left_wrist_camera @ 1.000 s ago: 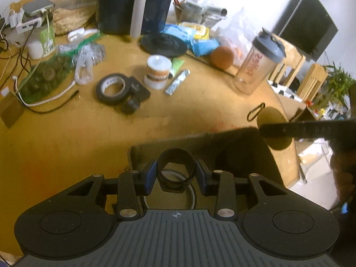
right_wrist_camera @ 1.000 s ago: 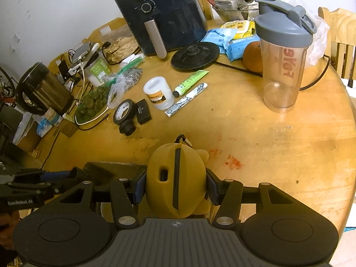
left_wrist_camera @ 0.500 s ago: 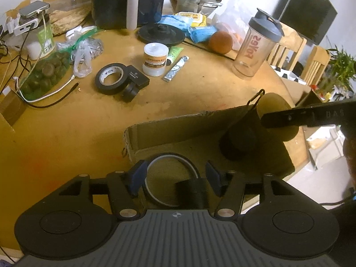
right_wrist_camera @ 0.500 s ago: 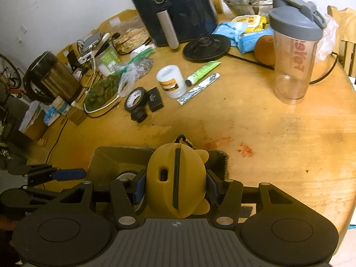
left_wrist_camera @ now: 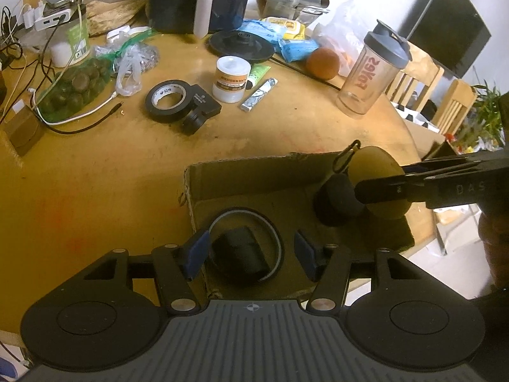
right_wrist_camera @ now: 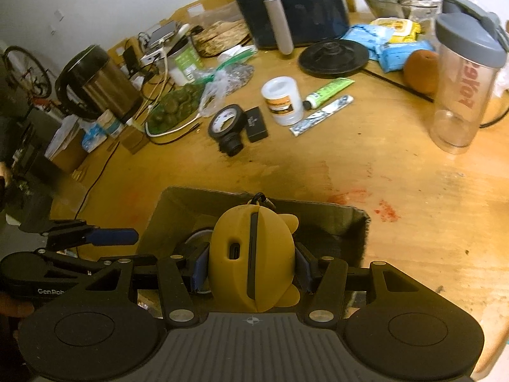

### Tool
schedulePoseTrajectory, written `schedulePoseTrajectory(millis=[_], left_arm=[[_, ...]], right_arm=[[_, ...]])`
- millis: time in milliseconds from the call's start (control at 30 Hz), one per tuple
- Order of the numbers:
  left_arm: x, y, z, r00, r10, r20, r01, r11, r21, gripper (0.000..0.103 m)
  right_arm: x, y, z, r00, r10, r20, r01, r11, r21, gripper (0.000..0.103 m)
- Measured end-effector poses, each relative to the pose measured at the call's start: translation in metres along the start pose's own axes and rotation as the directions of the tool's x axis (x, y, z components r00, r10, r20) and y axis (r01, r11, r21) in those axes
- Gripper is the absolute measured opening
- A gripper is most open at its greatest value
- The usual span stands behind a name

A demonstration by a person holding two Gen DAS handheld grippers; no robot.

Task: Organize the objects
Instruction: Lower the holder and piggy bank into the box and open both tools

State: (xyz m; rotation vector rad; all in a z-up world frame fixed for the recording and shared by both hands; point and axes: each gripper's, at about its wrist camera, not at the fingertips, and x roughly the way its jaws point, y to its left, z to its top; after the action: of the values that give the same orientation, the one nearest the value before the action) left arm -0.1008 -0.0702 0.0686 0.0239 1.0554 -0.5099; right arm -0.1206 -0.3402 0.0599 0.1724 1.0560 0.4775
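Right gripper point(right_wrist_camera: 251, 270) clamps yellow case point(right_wrist_camera: 253, 261) by its sides above cardboard box point(right_wrist_camera: 356, 222) at 6 o'clock; looks light, rubbery, grippy; left gripper point(left_wrist_camera: 248, 250) spread, empty

Counts are given relative to the open brown cardboard box point(left_wrist_camera: 251, 175) at the near table edge. Inside the box, one grey-rimmed ring point(left_wrist_camera: 276, 238) and one black block point(left_wrist_camera: 240, 251) within it are counted. Above the box, one yellow rubber-cased device point(right_wrist_camera: 254, 254) is seen. Beyond the box, one roll of black tape point(left_wrist_camera: 167, 100), one white round jar point(left_wrist_camera: 231, 78), one green tube point(right_wrist_camera: 329, 90), one silver sachet point(left_wrist_camera: 259, 94), one clear shaker bottle with a grey lid point(left_wrist_camera: 372, 73) and one orange fruit point(left_wrist_camera: 322, 63) are counted.
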Motion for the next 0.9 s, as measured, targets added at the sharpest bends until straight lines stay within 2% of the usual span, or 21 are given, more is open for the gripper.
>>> schedulePoseTrajectory(millis=[200, 233, 267, 333, 533, 900], left_arm=[[-0.001, 0.0, 0.0, 1.0, 0.002, 0.003, -0.002, 1.0, -0.004, 0.058], [-0.001, 0.0, 0.0, 1.0, 0.002, 0.003, -0.002, 1.0, -0.005, 0.058], [-0.001, 0.001, 0.001, 1.0, 0.003, 0.003, -0.003, 1.0, -0.007, 0.058], [-0.001, 0.001, 0.001, 1.0, 0.005, 0.004, -0.005, 1.0, -0.011, 0.058], [-0.004, 0.002, 0.002, 1.0, 0.016, 0.016, -0.016, 1.0, -0.023, 0.058], [-0.011, 0.006, 0.007, 0.998, 0.043, 0.045, -0.041, 0.998, -0.044, 0.058]], right_arm=[[0.01, 0.01, 0.002, 0.998, 0.032, -0.057, -0.035, 0.998, -0.058, 0.059], [0.012, 0.012, 0.002, 0.997, 0.03, -0.07, -0.035, 0.997, -0.068, 0.063], [0.013, 0.013, 0.002, 0.997, 0.026, -0.074, -0.031, 0.997, -0.075, 0.075], [0.015, 0.016, 0.001, 0.997, 0.013, -0.073, -0.019, 0.996, -0.089, 0.087], [0.016, 0.016, 0.005, 0.999, 0.004, -0.045, -0.009, 0.995, -0.097, 0.098], [0.019, 0.024, 0.024, 0.999, 0.043, 0.018, -0.04, 0.991, -0.13, 0.103]])
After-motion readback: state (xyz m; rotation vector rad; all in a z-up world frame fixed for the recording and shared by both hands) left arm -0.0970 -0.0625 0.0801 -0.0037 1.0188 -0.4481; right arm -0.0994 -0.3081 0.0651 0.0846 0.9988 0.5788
